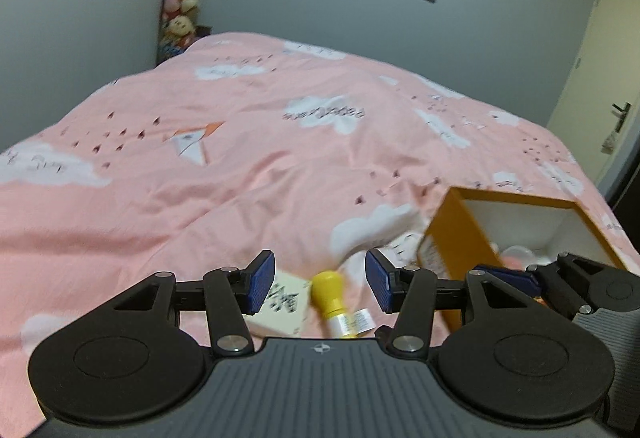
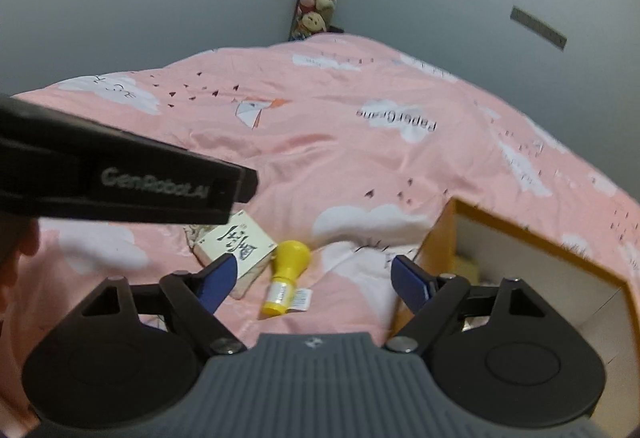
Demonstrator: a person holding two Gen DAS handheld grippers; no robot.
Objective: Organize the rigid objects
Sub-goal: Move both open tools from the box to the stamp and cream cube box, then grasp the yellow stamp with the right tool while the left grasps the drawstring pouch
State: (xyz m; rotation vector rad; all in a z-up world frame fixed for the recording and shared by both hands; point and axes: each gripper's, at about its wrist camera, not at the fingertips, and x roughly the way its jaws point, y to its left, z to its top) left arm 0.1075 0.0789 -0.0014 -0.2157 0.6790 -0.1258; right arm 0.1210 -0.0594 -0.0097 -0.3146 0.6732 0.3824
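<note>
- Both grippers, left gripper (image 1: pixel 320 280) and right gripper (image 2: pixel 312 280), hover empty, jaws apart, over yellow bottle (image 1: pixel 332 298) at lower centre.
- Likely next: grasp it for the orange box (image 1: pixel 460 234), lower right.

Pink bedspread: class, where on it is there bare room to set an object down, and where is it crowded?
The pink bedspread lies bare across its far and left stretches, from the wall down to the cream box. It is crowded near the grippers: the cream box, yellow bottle and orange box sit close together.
</note>
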